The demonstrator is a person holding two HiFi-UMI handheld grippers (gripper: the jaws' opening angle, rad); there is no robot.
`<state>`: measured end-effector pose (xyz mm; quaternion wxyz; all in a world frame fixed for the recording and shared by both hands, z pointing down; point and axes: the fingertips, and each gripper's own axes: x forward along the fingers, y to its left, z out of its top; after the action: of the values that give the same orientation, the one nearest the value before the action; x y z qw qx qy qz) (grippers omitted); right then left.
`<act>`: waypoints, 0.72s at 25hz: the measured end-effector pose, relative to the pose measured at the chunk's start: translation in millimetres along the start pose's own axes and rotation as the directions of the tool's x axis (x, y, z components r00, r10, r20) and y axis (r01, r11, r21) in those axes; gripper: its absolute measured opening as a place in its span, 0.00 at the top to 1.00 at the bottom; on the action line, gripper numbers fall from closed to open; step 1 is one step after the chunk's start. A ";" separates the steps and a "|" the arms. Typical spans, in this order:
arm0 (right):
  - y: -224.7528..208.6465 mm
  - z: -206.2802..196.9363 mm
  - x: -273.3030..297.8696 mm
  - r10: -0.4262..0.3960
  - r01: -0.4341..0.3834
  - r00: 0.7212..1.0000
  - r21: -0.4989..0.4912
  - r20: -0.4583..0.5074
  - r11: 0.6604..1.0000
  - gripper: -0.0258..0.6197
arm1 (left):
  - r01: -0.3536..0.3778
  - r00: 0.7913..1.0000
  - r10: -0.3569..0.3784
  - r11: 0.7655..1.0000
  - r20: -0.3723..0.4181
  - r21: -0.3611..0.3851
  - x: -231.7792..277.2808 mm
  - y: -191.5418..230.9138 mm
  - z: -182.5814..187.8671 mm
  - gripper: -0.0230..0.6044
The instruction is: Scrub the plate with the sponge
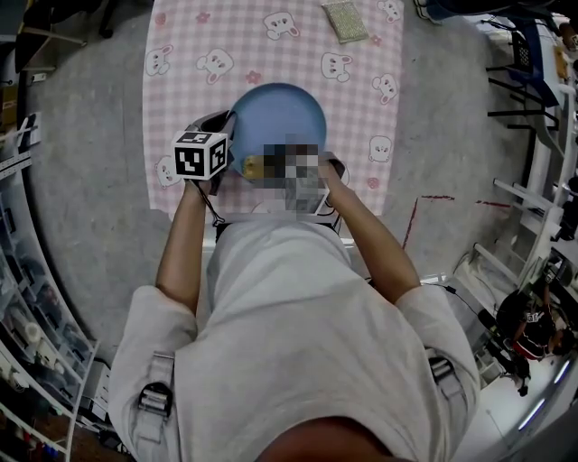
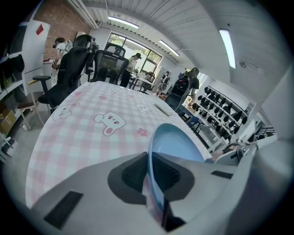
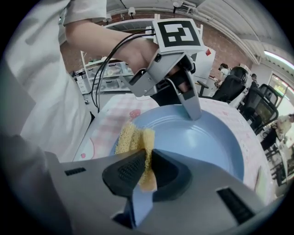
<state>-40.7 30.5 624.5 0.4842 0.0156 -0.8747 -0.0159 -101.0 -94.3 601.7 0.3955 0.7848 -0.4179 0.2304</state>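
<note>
Scrubbing stage: left gripper [image 2: 149, 172], jaws clamped on the rim, steadies the blue plate [image 3: 202, 137] at the counter's [image 1: 181, 90] near edge. The right gripper [image 3: 148, 166], jaws pinching the yellow sponge [image 3: 133, 137], meets it; firm strokes across its face likely follow.

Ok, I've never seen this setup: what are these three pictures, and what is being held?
There is no robot: a person holds a two-jaw gripper in each hand. One picture looks down from a head camera; the other two cameras ride on the grippers. The left gripper clamps the rim of a blue plate on a pink bunny-print cloth. The right gripper pinches a yellow sponge at the plate's near rim. A second pad lies near the cloth's far edge.
</note>
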 end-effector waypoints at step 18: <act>-3.0 -61.5 -12.4 0.019 -0.027 0.990 -0.052 -0.141 0.998 0.89 | 0.002 1.000 -0.002 0.998 -0.002 -0.068 1.5 15.3 -17.1 0.91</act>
<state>18.1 27.3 646.5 0.5449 -0.0065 -0.8378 -0.0327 -113.4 -86.3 619.2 0.4224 0.7712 -0.4242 0.2164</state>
